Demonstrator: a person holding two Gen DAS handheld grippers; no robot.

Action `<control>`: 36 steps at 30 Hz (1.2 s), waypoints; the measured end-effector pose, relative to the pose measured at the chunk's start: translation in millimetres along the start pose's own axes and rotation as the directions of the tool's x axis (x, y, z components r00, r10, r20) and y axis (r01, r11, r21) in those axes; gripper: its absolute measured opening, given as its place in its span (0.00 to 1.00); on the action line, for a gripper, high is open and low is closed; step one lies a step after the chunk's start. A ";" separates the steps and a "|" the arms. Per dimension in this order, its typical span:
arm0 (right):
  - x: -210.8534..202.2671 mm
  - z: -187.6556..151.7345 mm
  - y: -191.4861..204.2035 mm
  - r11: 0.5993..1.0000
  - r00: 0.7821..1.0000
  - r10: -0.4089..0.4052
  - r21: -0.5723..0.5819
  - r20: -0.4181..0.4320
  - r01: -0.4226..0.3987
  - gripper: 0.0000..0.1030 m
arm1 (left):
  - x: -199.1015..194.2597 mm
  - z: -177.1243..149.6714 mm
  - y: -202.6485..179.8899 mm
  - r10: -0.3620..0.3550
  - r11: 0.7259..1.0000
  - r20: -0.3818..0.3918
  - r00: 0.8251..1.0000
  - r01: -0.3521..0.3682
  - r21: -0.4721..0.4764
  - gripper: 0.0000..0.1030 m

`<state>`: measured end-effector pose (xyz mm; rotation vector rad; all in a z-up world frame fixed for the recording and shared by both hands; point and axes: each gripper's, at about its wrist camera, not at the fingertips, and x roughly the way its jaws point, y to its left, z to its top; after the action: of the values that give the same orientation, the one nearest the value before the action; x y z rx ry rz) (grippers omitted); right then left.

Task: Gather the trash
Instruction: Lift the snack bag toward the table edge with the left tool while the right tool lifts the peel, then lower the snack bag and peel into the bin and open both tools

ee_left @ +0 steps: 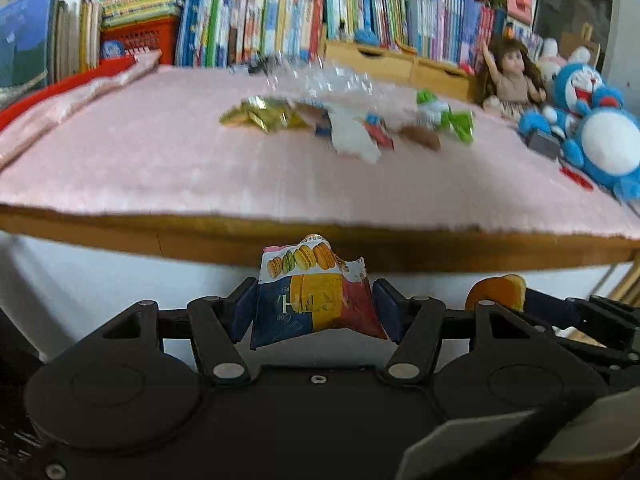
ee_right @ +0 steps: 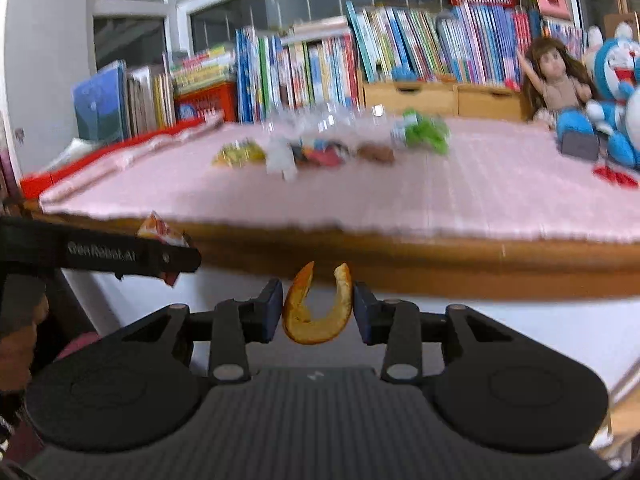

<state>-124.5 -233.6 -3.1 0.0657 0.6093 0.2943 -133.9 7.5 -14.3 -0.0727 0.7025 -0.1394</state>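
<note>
Left gripper point(ee_left: 316, 308): jaws part-closed, clamped on a crumpled macaron wrapper point(ee_left: 316, 292), blue, yellow and red, pinched at both sides and standing up between the pads. Right gripper point(ee_right: 318, 310): jaws narrower, clamped on a curled orange peel point(ee_right: 318, 316), bent into a U between the pads. Position: both tools are off the near wooden edge of the table point(ee_left: 320, 248), side by side, each with its load below the tabletop line; the left tool's finger crosses the right-wrist view at left. Remaining on the pink mat point(ee_left: 160, 168): a loose row of litter well beyond the grippers, comprising a gold foil wrapper point(ee_left: 260, 118), white paper scrap point(ee_left: 352, 140), a small brown piece point(ee_left: 422, 138), a green wrapper point(ee_left: 456, 120) and clear crinkled plastic point(ee_left: 320, 80); motion blur makes finer identification uncertain. Not trash, by appearance: doll point(ee_left: 510, 76), blue plush toys point(ee_left: 592, 120), shelved books point(ee_left: 260, 20). Step in hand, as judged: carrying two picked pieces away for disposal. No bin is visible. Next move calls for locating the receptacle, positioning each load over it, opening both sets of jaws, then returning for the row.
</note>
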 end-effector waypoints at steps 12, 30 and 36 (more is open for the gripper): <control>9.4 -43.9 -2.0 0.999 0.983 -0.012 0.035 -0.182 0.018 0.43 | 46.6 -42.7 -3.5 0.005 0.999 -0.289 0.957 0.008 0.044 0.59; 23.4 -73.9 5.1 0.999 0.950 -0.007 0.035 -0.313 0.019 0.47 | 81.6 -73.9 3.5 -0.013 0.999 -0.484 0.875 0.028 0.024 0.61; 26.3 -74.6 5.9 0.999 0.946 -0.003 0.034 -0.323 0.014 0.48 | 87.1 -74.2 -2.4 -0.017 0.999 -0.499 0.867 0.035 0.026 0.61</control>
<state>-148.2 -222.3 -77.9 0.0492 0.9413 0.2879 -116.6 -9.6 -126.1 -0.0112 1.2195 -0.1995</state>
